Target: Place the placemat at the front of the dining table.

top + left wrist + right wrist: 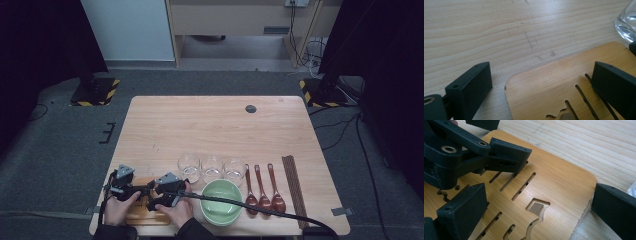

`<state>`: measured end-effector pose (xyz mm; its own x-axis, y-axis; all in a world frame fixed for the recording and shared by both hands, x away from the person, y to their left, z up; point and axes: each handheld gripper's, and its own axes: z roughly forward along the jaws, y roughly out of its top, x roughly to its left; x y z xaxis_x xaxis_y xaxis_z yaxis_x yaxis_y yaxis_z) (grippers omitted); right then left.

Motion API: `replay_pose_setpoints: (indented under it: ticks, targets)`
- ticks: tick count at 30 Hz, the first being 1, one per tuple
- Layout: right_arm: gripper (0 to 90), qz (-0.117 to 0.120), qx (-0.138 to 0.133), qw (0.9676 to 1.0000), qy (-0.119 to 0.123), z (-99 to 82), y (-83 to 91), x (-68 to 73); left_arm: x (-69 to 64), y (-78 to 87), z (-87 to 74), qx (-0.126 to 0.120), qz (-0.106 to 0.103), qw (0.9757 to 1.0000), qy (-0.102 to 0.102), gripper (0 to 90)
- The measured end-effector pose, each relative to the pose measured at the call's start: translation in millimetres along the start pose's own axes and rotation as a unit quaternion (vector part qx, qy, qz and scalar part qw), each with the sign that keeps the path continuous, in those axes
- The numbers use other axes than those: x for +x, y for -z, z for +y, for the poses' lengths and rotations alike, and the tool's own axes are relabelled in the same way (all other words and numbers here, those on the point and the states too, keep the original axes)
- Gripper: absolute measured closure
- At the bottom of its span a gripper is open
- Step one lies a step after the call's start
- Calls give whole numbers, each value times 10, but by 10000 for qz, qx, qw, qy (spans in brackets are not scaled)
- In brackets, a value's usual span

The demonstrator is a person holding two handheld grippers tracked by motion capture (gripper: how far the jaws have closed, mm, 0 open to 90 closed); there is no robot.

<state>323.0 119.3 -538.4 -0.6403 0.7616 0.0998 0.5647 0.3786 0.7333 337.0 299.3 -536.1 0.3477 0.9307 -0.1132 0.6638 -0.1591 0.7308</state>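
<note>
— Where's the board?

— The board [554,182] lies flat at the table's [215,125] near-left corner, under both my grippers. My left gripper [541,82] gapes wide across its rounded corner; my right gripper [536,212] gapes too, astride the slotted edge — neither grips.

— Room?

— Bare wood ahead; glasses [189,166] and bowl [221,201] close on the right.

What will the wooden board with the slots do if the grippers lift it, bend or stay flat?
The board looks like thin, stiff bamboo, so it probably stays flat. Lying flat on the table, it can't roll. Its smooth top might slip in the jaws.
</note>
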Motion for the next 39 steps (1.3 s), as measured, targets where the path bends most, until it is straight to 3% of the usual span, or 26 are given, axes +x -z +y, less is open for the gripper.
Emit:
replay_pose_setpoints:
  ticks: [35,39]
  targets:
    - [8,-32,8,10000,-80,13,-16,-29,-30,-13,4,-44,144,9998,91,28]
    - [7,-32,10,10000,-82,13,-16,-29,-52,14,-15,-99,69,9999,98,85]
